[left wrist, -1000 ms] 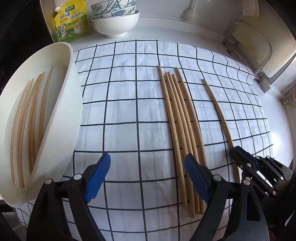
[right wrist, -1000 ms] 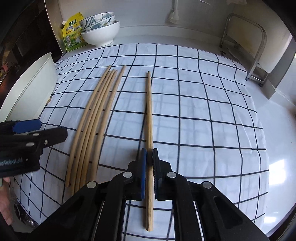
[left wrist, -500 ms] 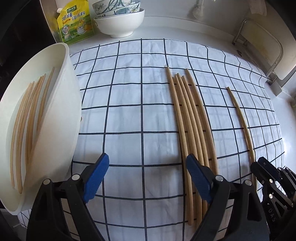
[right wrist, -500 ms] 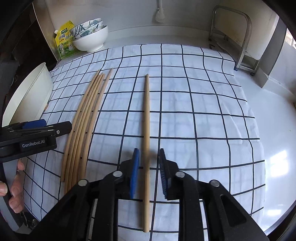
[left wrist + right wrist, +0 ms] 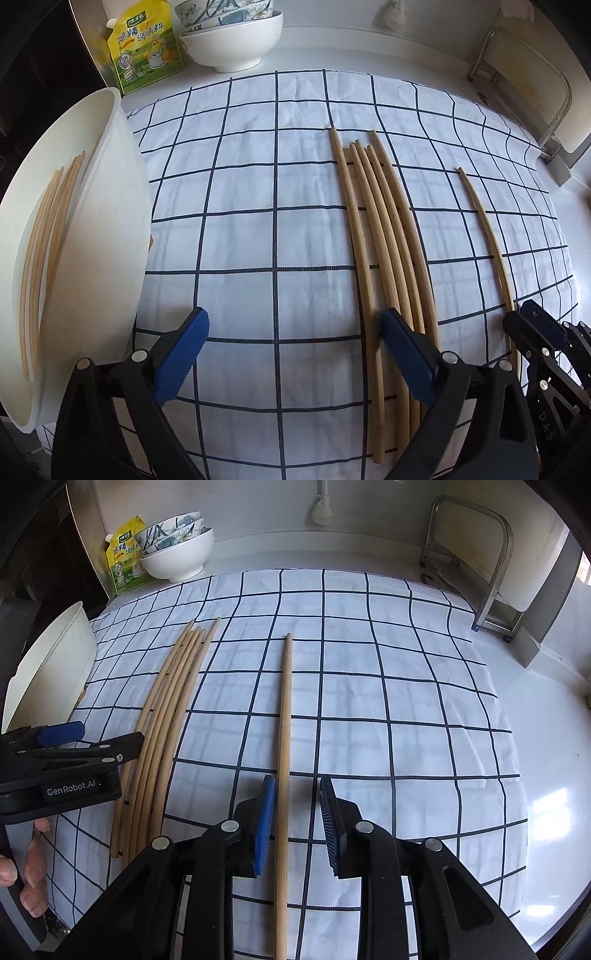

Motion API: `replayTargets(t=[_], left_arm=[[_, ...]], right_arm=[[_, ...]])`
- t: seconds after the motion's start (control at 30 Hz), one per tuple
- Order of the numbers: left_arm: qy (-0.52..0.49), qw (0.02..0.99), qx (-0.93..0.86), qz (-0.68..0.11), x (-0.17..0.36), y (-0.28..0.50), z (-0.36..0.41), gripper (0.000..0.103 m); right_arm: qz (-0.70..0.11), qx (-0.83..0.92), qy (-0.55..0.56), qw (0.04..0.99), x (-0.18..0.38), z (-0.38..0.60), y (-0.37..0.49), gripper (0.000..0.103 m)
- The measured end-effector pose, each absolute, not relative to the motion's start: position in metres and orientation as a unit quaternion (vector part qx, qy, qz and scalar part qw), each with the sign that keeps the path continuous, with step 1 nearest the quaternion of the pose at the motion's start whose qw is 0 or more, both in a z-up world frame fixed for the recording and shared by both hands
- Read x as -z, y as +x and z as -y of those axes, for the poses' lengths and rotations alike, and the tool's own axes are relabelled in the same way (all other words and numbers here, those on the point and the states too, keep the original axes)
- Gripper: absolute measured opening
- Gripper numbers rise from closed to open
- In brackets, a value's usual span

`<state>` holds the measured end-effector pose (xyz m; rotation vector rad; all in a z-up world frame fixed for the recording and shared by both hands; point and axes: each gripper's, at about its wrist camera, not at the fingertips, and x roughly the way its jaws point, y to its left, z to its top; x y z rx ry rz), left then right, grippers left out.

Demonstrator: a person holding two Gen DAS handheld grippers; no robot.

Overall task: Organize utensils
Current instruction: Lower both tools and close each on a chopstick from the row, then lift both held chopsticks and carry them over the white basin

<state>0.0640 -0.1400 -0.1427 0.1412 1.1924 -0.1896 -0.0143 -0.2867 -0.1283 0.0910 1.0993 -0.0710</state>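
A single pale wooden chopstick (image 5: 283, 738), slender and straight, lies flat on the checked cloth (image 5: 369, 701) running down the frame's centre. The right gripper (image 5: 297, 823) straddles its lower half, jaws slightly parted, not pressing it. The left gripper (image 5: 295, 354), jaws just widened, spans bare cloth beside a chopstick bundle (image 5: 384, 240).

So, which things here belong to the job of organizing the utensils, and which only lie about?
Belong to the job:
- bundle of chopsticks on the cloth
- single chopstick between the open right gripper pads
- white tub holding chopsticks
- left gripper, open

Only lying about:
- stacked bowls
- seasoning pouch
- metal rack
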Motion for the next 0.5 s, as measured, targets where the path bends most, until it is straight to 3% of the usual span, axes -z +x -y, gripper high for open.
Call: replayTargets(t=[0.13,0.23,0.3,0.33,0.4,0.47,0.5], left_arm=[[0.065,0.824,0.088,-0.556,0.143,0.062,0.139,0.094],[0.063,0.825,0.099,-0.552,0.140,0.059,0.143,0.080],[0.065,0.825,0.109,-0.550,0.136,0.057,0.148,0.058],[0.067,0.824,0.115,-0.550,0.133,0.057,0.151,0.050],[0.071,0.821,0.124,-0.552,0.130,0.055,0.155,0.022],[0.074,0.818,0.127,-0.557,0.129,0.056,0.158,0.008],[0.072,0.816,0.130,-0.559,0.129,0.056,0.157,0.007]], right_arm=[[-0.518,0.036,0.020,0.854,0.130,0.281,-0.012,0.024],[-0.516,0.035,0.020,0.855,0.131,0.281,-0.009,0.024],[-0.516,0.033,0.019,0.856,0.131,0.280,-0.007,0.021],[-0.515,0.029,0.018,0.856,0.131,0.279,-0.006,0.014],[-0.515,0.026,0.012,0.856,0.131,0.275,-0.006,0.007],[-0.516,0.023,0.017,0.856,0.131,0.277,-0.004,0.007],[-0.516,0.021,0.024,0.856,0.131,0.279,-0.004,0.006]])
